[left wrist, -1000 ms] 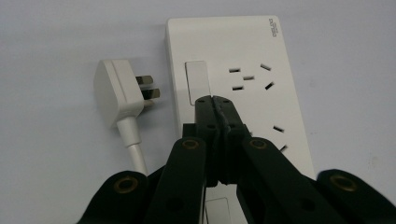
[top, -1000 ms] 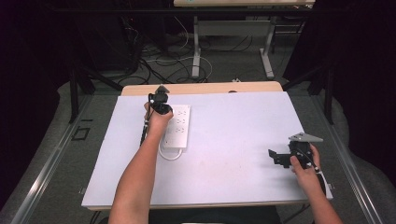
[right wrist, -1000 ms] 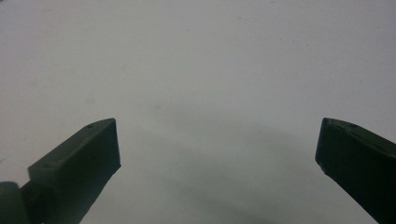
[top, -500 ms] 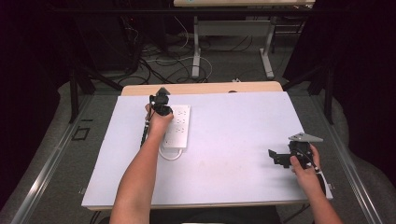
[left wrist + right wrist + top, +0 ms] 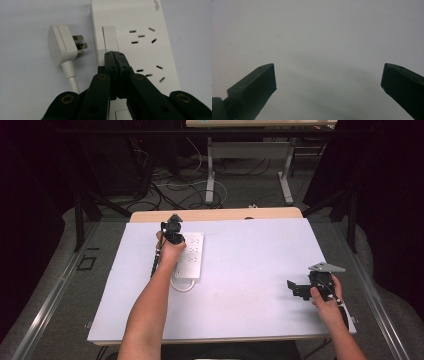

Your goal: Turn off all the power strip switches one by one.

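While I compared this moment with the two earlier high-view shots, nothing had really changed: both my hands sat in the same spots, the strip lay the same way, so I read this as a hold, not a new step. My left gripper (image 5: 115, 53) had its jaws pinched fully together with nothing between them, tips down on the white power strip (image 5: 150, 50), right at the near edge of the strip's rocker switch (image 5: 110, 38), which lay just ahead of the tips. Whether the tips were actually pressing the switch or only touching the casing below it, I couldn't tell. Outlet slots sat off to the right of my jaws, and the strip's own white plug (image 5: 62, 45) lay loose on the table to the left of them, just beside the strip, pins pointing toward it, cord running back past my jaw. In the high view my left gripper (image 5: 172, 231) stood over the left side of the power strip (image 5: 192, 257). My right gripper (image 5: 328, 82) had its jaws wide apart, holding nothing, with bare white table (image 5: 319, 32) ahead; in the high view the right gripper (image 5: 305, 289) idled well apart from the strip near the right edge. Judgement: closed tips used as a poker meant I was on the switch-press step, and the stillness suggested the press was either at its end or about to begin; plug not yet handled.
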A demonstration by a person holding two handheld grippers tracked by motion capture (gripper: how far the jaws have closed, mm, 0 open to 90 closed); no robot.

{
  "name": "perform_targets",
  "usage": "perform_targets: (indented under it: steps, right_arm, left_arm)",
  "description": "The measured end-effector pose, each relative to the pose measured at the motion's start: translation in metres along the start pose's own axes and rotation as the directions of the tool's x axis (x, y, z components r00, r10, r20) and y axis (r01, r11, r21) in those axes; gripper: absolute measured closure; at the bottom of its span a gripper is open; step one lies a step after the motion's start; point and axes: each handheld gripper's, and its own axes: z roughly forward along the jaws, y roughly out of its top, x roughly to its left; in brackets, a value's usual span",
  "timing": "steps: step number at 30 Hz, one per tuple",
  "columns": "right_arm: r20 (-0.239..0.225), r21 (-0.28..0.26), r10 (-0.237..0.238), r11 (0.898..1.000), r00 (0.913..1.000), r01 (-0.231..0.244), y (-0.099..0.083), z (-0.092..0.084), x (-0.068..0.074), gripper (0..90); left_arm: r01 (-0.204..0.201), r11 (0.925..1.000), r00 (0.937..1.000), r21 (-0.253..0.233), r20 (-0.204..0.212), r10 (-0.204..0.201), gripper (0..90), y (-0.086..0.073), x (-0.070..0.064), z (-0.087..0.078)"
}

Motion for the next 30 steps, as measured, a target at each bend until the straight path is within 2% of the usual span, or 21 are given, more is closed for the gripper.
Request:
perform_targets:
  steps: [16, 19, 30]
  right_arm:
    - [0.0, -0.001, -0.005, 1.0, 1.0, 0.005, 0.0, 0.001, -0.001, 0.0]
    - [0.001, -0.001, -0.004, 1.0, 1.0, 0.004, 0.0, 0.0, -0.001, 0.0]
    - [-0.003, -0.001, -0.011, 1.0, 0.9999, 0.011, 0.0, 0.002, -0.001, 0.0]
  left_arm:
    - [0.018, 0.9998, 0.9998, -0.008, 0.003, -0.018, 90.0, 0.001, 0.0, 0.001]
    - [0.013, 0.9999, 0.9999, -0.008, 0.006, -0.013, 90.0, 0.002, 0.001, -0.001]
    - [0.035, 0.9988, 0.9993, -0.035, 0.012, -0.035, 90.0, 0.006, 0.005, -0.011]
